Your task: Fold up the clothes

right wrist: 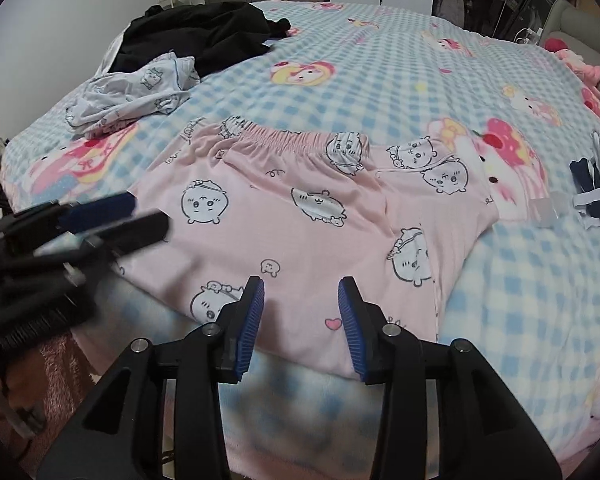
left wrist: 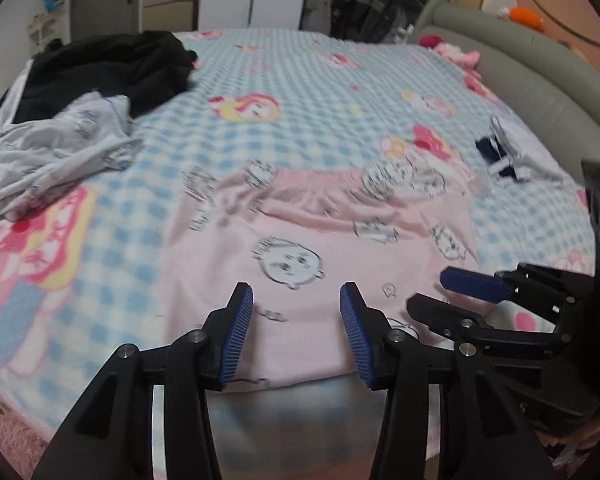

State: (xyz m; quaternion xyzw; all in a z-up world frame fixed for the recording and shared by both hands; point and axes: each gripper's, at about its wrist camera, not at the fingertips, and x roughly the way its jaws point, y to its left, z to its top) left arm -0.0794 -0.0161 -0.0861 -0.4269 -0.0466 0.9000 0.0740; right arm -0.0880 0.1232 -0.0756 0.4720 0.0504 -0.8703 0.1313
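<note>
- Checked blanket (right wrist: 400, 80) covered the bed; lay bare beyond the waistband and to the right.
- Pink pants (right wrist: 300, 216) lay flat near the front edge, waistband away, long axis toward the cameras.
- Legs ran over the bed edge, ends hidden.
- Left gripper (left wrist: 296, 332) and right gripper (right wrist: 301, 324) hovered over the near hem, both wide apart, empty.
- Black pile (right wrist: 204, 36) and pale garment (right wrist: 132, 92) sat far left; left view blurred.

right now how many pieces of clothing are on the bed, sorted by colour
Pink: 1, the pink pajama pants spread near the edge
Pale grey-blue printed: 1, the crumpled garment
Black: 1, the black heap; I cannot tell if it is more than one piece
Navy and white: 1, the small folded item
Total: 4
</note>
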